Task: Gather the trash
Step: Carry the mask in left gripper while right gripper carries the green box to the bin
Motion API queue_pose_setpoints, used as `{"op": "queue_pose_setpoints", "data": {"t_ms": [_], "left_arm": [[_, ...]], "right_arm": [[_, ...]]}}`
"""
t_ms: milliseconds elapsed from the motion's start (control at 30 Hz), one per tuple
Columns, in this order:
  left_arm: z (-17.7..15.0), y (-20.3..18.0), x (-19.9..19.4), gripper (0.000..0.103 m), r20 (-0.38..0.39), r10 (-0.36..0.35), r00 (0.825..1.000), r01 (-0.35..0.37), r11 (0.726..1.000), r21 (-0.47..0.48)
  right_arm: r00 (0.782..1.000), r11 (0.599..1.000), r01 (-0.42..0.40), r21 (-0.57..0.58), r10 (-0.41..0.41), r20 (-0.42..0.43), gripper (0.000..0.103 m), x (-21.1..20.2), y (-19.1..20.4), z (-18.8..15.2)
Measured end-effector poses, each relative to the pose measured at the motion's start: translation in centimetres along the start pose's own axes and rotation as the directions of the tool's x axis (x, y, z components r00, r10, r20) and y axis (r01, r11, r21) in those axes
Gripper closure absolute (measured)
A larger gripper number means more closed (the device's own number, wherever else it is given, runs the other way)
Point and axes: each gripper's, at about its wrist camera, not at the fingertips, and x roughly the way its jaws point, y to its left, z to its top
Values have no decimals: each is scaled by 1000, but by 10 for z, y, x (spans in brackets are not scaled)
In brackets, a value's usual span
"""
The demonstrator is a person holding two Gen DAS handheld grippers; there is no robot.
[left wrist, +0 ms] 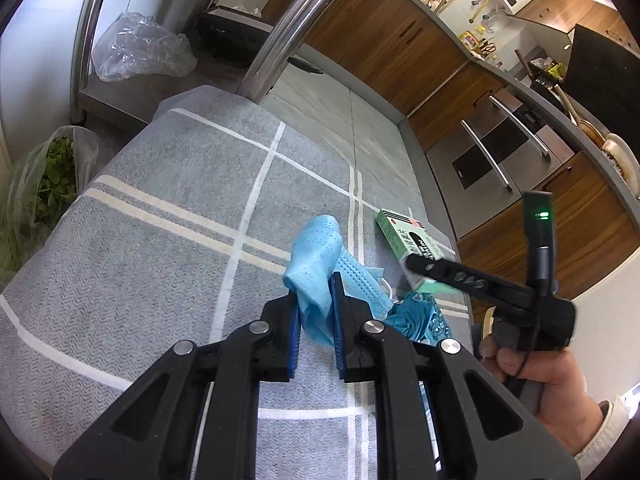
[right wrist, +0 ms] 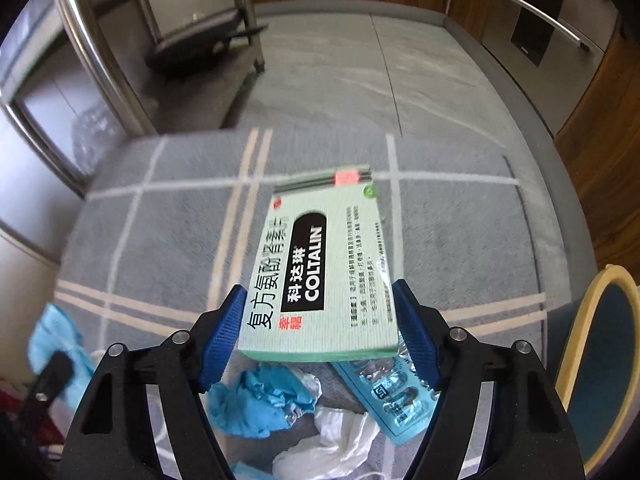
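the left claw (left wrist: 316,300) is closed on a blue face mask (left wrist: 316,264), low in the middle of the left view, above the grey rug (left wrist: 160,200). the right claw (right wrist: 316,320) pinches a green medicine box (right wrist: 320,272) by its sides, in the middle of the right view. the box is held only at its near end, so it could tilt and slip out. the mask hangs loose and might snag. a blister pack (right wrist: 388,396), blue wrapper (right wrist: 260,400) and white tissue (right wrist: 340,440) lie at the bottom of the right view.
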Motion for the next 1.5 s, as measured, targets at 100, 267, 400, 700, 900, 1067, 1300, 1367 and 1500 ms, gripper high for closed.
{"op": "queue_pose_setpoints", "data": {"t_ms": [100,267,400,700,900,1067,1300,1367,1500], "left_arm": [[2,-5,-5,91,17,-6,1000,6,1000,6],[4,-24,-16,91,46,-22,999,20,999,32],[4,-43,-22,91,57,-39,998,35,997,65],[-2,-57,-24,90,53,-24,998,19,995,97],[-1,-50,-16,90,31,-22,999,19,997,74],[-1,-51,-13,90,20,-26,999,25,998,63],[0,-58,-10,90,18,-40,999,38,997,61],[0,-61,-9,90,18,-42,999,41,997,66],[1,-66,-6,90,16,-39,999,38,996,75]], "right_arm": [[998,999,-31,29,30,48,29,-19,-10,4],[993,990,-81,115,70,96,64,-48,-39,7],[993,989,-85,124,74,87,66,-52,-53,3],[987,965,-161,206,154,51,35,-32,-77,-6],[995,995,-97,25,97,-22,25,-6,-47,6],[995,990,-47,-135,35,-90,24,21,-28,9],[992,978,-45,-202,20,-122,24,45,-27,10],[992,978,-67,-196,45,-116,27,46,-28,11],[992,977,-100,-191,84,-91,28,38,-33,9]]}}
